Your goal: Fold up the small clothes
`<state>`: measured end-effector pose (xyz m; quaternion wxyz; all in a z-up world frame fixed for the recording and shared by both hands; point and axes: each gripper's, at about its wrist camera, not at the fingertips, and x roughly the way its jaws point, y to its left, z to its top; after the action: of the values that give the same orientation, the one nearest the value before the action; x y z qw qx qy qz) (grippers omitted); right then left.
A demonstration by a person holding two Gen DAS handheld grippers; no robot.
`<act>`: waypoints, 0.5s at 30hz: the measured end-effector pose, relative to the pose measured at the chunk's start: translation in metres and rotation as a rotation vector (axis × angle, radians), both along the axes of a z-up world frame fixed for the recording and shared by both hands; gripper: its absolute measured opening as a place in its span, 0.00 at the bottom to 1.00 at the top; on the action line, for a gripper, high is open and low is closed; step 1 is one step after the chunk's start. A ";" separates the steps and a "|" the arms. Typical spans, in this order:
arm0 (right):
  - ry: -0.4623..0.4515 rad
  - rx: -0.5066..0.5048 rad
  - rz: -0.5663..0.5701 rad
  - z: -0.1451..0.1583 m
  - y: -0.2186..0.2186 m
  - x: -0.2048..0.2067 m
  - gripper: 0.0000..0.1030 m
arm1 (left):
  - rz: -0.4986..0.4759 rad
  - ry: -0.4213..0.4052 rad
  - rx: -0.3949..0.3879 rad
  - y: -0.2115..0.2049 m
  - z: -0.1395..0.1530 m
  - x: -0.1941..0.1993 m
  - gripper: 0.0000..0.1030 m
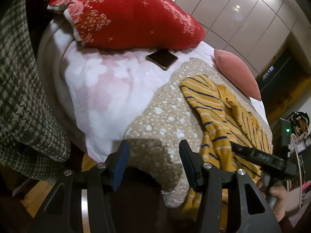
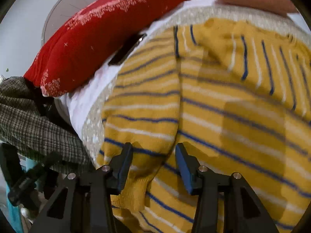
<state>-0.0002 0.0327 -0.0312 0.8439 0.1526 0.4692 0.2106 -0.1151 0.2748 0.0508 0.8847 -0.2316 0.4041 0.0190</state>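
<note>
A small yellow garment with blue and white stripes (image 1: 217,112) lies crumpled on a beige dotted blanket (image 1: 165,116) on the bed, hanging over its near edge. My left gripper (image 1: 154,147) is open and empty, above the blanket's edge, left of the garment. My right gripper (image 2: 154,151) is open, right over the garment (image 2: 223,106), with a sleeve cuff (image 2: 134,190) lying between its jaws. The right gripper also shows in the left wrist view (image 1: 258,155), at the garment's right side.
A red floral pillow (image 1: 124,13) and a dark phone (image 1: 162,58) lie at the back of the bed on a pink-white blanket (image 1: 101,85). A pink cushion (image 1: 237,71) is at the right. A houndstooth cloth (image 1: 21,97) hangs at the left. Wardrobe doors (image 1: 243,15) stand behind.
</note>
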 end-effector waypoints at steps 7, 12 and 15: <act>-0.137 -0.022 0.020 0.059 -0.004 -0.001 0.07 | -0.063 -0.014 0.038 -0.026 0.015 0.014 0.50; -0.284 -0.057 -0.148 0.131 -0.084 -0.009 0.07 | -0.125 -0.039 0.084 -0.052 0.026 0.038 0.50; -0.277 -0.129 -0.316 0.141 -0.152 -0.005 0.07 | -0.163 -0.034 0.116 -0.073 0.024 0.056 0.51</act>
<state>-0.0048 -0.1195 0.1094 0.9308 0.1396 0.3317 0.0644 -0.0592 0.2022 0.0750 0.9020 -0.1465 0.4047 -0.0336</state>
